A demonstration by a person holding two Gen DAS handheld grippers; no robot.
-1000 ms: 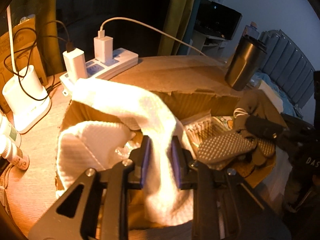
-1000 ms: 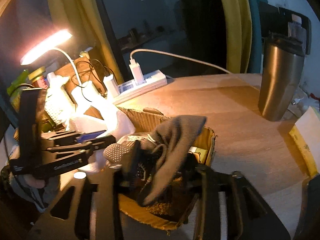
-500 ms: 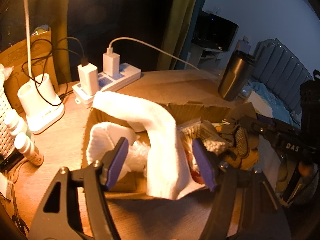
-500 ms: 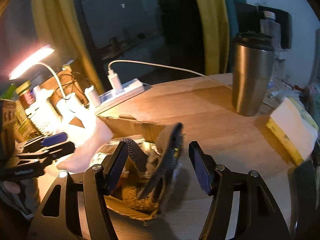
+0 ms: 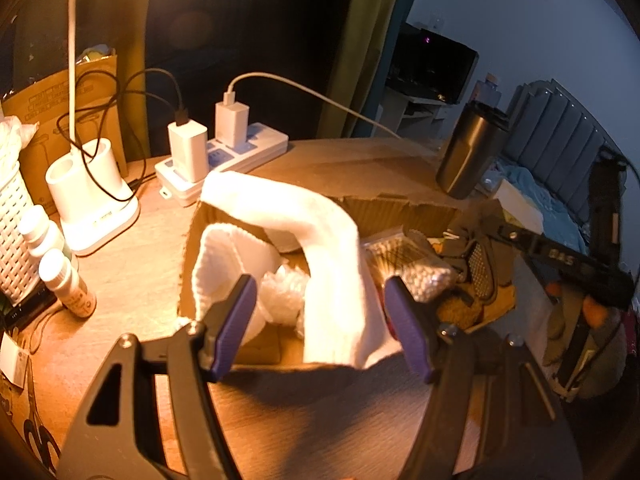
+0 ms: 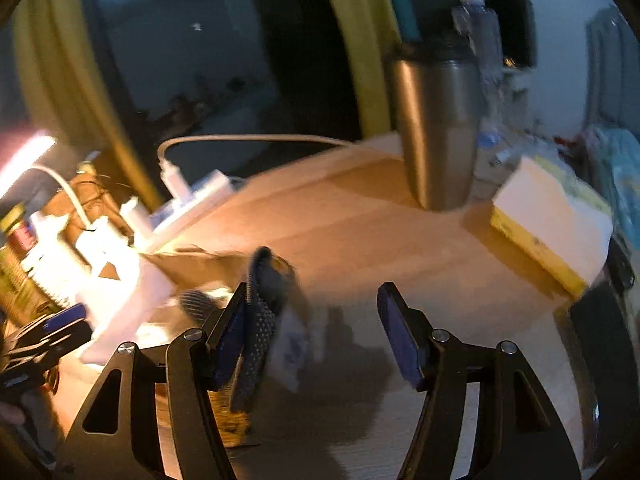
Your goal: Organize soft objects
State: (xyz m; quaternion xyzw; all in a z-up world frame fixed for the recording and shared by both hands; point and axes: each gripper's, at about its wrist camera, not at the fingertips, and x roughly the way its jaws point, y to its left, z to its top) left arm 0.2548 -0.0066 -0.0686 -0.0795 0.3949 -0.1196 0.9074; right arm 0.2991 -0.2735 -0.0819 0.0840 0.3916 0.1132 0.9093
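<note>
Left wrist view: the left tool (image 5: 320, 322) has its jaws spread wide and grips nothing. A white sock (image 5: 320, 248) lies draped over the near rim of an open cardboard box (image 5: 400, 210) on the wooden worktop (image 5: 132, 280), its toe hanging outside. My guess is it could slide out onto the worktop, since much of its weight hangs past the edge. A power strip (image 5: 224, 156) with chargers and a lamp base (image 5: 92, 196) stand just behind the box.

Right wrist view: blurred. The right tool (image 6: 316, 332) is also wide open. A dark dotted grip sock (image 6: 260, 320) hangs against its left finger at the box's corner; I cannot tell whether it rests on the rim or clings to the pad. If it clings, the tool may drag it out. A steel tumbler (image 6: 436, 132) stands well apart.
</note>
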